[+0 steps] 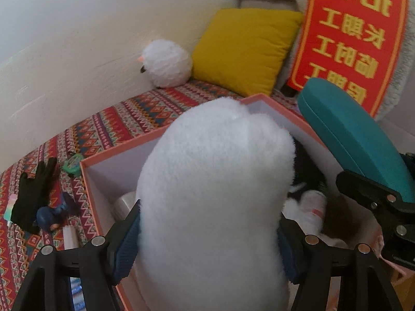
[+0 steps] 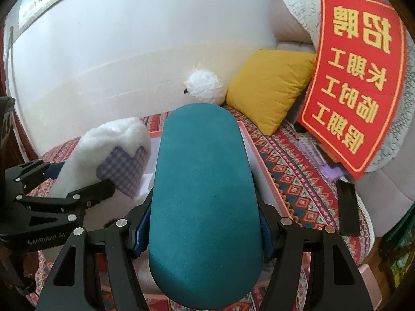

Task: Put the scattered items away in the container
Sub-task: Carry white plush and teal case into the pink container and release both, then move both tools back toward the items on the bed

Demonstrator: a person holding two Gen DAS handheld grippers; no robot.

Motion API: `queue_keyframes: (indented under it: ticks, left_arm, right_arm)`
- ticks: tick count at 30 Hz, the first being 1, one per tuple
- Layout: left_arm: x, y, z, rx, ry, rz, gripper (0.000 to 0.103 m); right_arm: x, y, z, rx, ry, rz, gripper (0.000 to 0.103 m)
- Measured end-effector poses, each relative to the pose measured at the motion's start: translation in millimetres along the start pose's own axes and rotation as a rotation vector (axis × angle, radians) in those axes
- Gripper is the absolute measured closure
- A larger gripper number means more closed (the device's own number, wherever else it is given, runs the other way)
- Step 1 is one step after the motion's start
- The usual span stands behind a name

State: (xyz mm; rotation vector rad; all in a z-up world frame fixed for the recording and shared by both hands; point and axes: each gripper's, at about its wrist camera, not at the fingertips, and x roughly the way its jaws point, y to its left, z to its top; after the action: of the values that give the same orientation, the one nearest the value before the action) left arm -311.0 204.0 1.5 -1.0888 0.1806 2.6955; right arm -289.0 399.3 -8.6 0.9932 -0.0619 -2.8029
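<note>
A pink-edged open box [image 1: 166, 134] sat on the patterned bedspread [image 1: 124, 119], already holding a few items too blurred to name. Above it, your left gripper [image 1: 208, 235] pinched a fluffy white plush paw [image 1: 218, 181] between its blue pads. Your right gripper [image 2: 205, 230] clamped a teal oval case [image 2: 205, 194] over the same box. Outside the box to its left lay a black glove [image 1: 33, 194], a small blue toy [image 1: 55, 212] and a green item [image 1: 71, 165]. Against the wall behind rested a round white plush [image 1: 166, 63], a yellow cushion [image 1: 243, 49] and a red sign [image 1: 355, 33].
</note>
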Motion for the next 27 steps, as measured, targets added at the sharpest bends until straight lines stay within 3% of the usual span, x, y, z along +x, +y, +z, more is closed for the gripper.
queue_keyframes:
  ticks: [5, 9, 12, 15, 20, 27]
  left_arm:
    - [17, 11, 14, -0.022, -0.008, 0.023, 0.027]
    - [16, 16, 17, -0.035, -0.038, 0.051, 0.011]
    - [5, 14, 17, -0.014, -0.088, 0.087, 0.001]
    - [-8, 15, 19, -0.010, -0.115, 0.089, 0.001]
    - [-34, 14, 20, -0.013, -0.137, 0.077, 0.001]
    - [-83, 18, 7, -0.029, -0.178, 0.077, 0.001]
  right_arm:
    - [29, 3, 14, -0.001, -0.009, 0.009, 0.034]
    - [36, 7, 19, -0.015, -0.010, 0.007, 0.033]
    - [27, 6, 19, -0.006, -0.031, 0.000, 0.021]
    - [19, 5, 20, 0.003, -0.052, -0.007, 0.012]
    - [4, 4, 21, 0.015, -0.086, -0.018, 0.011]
    - [-53, 26, 19, -0.020, -0.142, -0.013, 0.008]
